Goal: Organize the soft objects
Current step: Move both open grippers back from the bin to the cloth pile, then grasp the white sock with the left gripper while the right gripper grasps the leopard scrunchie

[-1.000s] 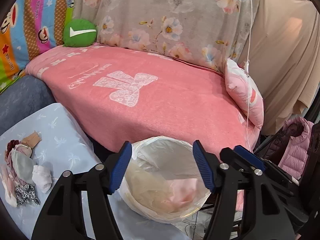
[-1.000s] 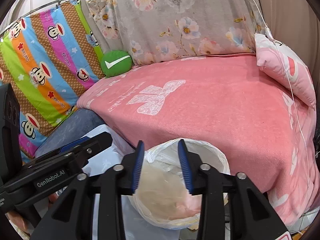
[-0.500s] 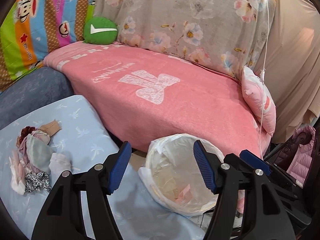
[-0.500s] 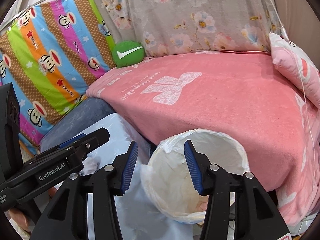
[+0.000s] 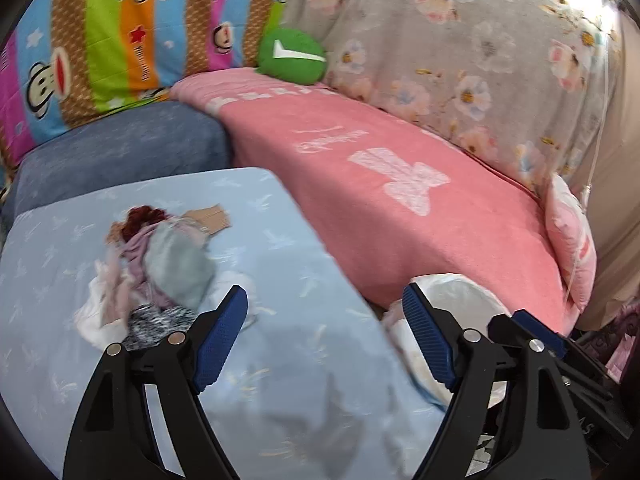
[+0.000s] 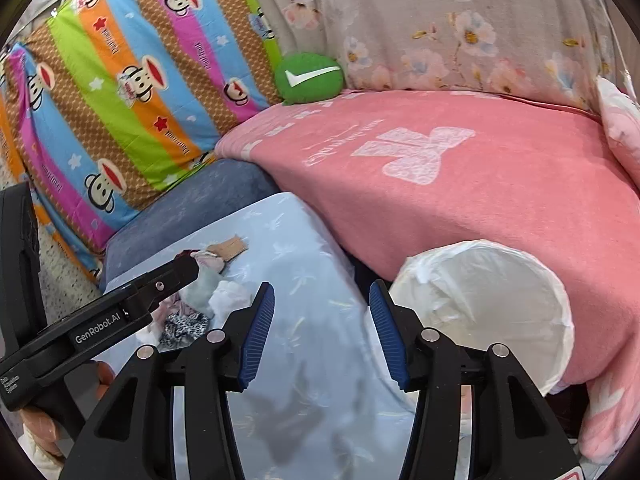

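A pile of small soft cloths (image 5: 160,276), grey, pink, white and leopard-patterned, lies on a table with a light blue cover (image 5: 280,240). My left gripper (image 5: 324,296) hovers just right of the pile, its jaws opening with nothing between them. My right gripper (image 6: 322,292) stands open and empty over the blue cover (image 6: 300,248), between the pile (image 6: 200,300) and a bin lined with a white bag (image 6: 480,300). The bin's rim (image 5: 452,292) shows behind the left gripper's right finger. The left tool's black body (image 6: 100,328) covers part of the pile in the right wrist view.
Behind the table runs a sofa under a pink blanket (image 5: 400,208), with a green round cushion (image 5: 292,58) at the back and a pink pillow (image 5: 572,236) at its right end. Striped monkey-print fabric (image 6: 120,80) hangs at the left. A hand (image 6: 40,424) holds the left tool.
Both grippers have swung left, away from the bin and over the blue table; the cloth pile is now close to the left gripper. Both pairs of jaws stand wider.
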